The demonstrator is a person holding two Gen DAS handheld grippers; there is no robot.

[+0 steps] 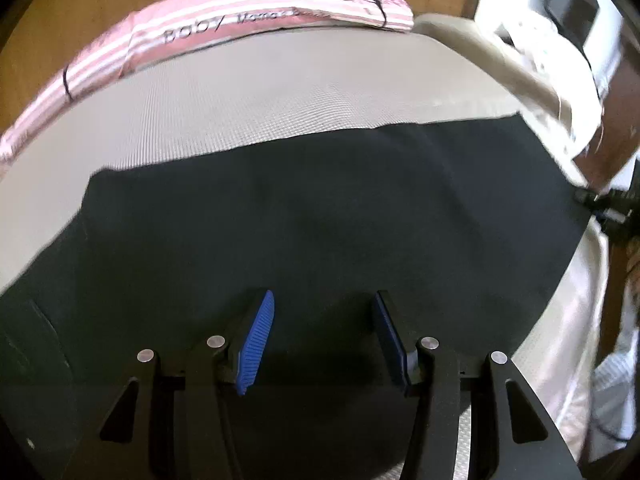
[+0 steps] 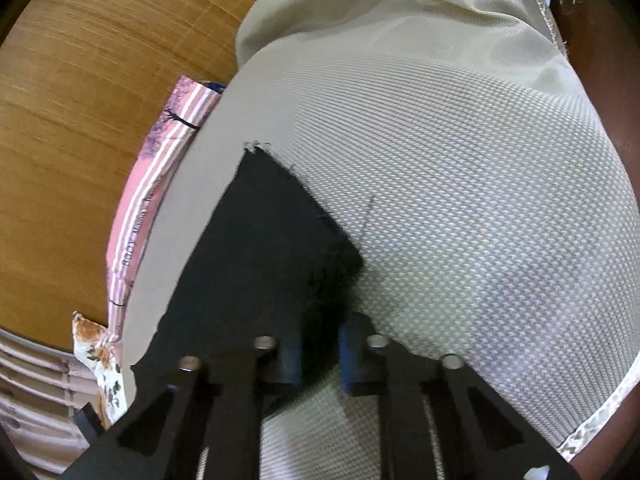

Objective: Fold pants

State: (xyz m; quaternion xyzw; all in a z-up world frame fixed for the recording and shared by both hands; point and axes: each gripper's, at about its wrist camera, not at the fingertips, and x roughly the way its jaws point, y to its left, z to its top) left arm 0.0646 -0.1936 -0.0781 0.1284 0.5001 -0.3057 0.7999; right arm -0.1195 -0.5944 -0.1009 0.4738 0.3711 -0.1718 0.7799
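Black pants (image 1: 320, 208) spread flat on a beige textured mattress (image 1: 280, 92)

Left gripper (image 1: 322, 332) hovers over the cloth, fingers apart and empty. Right gripper (image 2: 318, 360) has its fingers nearly closed on a dark pants edge, the contact blurred; a pink striped cloth (image 1: 240, 20) lies along the far edge

One pair of dark pants (image 1: 320, 208) lies on one beige mattress (image 1: 280, 92), with one pink striped cloth (image 1: 256, 16) at twelve o'clock and two grippers, left (image 1: 320, 320) and right (image 2: 318, 344).
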